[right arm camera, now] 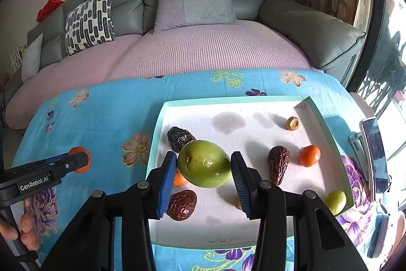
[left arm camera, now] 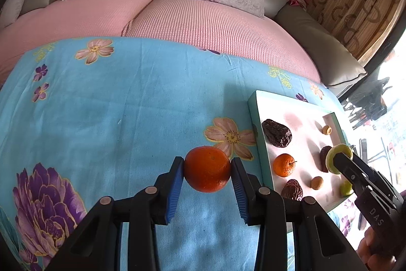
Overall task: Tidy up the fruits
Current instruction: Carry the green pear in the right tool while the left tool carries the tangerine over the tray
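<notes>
Our left gripper (left arm camera: 206, 169) pinches an orange (left arm camera: 207, 169) over the cloth (left arm camera: 127, 106), tray (left arm camera: 256, 103) at 2 o'clock. Our right gripper (right arm camera: 204, 166) pinches a green fruit (right arm camera: 204, 166) above the tray; lower both gently before releasing.

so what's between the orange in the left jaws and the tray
Just bare floral cloth, with a pink printed flower on that stretch; no fruit lies between the held orange and the tray. The left wrist view shows it.
</notes>
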`<control>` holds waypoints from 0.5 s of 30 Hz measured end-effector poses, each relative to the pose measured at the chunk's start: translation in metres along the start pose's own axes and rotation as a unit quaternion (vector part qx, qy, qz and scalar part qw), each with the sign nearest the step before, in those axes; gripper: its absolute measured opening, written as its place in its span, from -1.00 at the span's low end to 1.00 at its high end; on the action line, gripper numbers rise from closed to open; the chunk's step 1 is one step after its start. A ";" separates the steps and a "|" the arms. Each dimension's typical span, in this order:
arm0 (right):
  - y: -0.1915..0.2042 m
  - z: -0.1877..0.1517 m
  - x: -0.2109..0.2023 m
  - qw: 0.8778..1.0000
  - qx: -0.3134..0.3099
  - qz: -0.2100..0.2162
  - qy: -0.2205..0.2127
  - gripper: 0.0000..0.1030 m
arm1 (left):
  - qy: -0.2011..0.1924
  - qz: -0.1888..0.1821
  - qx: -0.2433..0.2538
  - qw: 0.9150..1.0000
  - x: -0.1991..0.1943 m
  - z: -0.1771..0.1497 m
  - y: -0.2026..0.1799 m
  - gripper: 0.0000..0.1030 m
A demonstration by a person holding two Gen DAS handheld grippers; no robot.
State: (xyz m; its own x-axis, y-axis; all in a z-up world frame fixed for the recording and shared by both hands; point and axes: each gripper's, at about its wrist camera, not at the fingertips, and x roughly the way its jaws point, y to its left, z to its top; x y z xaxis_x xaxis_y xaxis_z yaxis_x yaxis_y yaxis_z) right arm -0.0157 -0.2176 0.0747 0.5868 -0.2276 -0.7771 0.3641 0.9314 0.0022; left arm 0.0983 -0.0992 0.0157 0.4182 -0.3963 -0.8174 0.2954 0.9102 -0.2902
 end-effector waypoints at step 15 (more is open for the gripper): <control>-0.075 -0.002 -0.004 0.994 0.085 -0.069 0.005 -0.11 | 0.002 -0.071 0.119 0.990 0.012 -0.028 -0.079 -0.22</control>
State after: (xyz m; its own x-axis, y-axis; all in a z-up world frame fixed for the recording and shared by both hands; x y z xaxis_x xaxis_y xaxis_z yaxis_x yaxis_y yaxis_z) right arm -0.0467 -0.2855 0.0766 0.5157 -0.3465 -0.7836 0.5587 0.8294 0.0009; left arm 0.0558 -0.1724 0.0147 0.3549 -0.5184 -0.7780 0.5462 0.7904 -0.2774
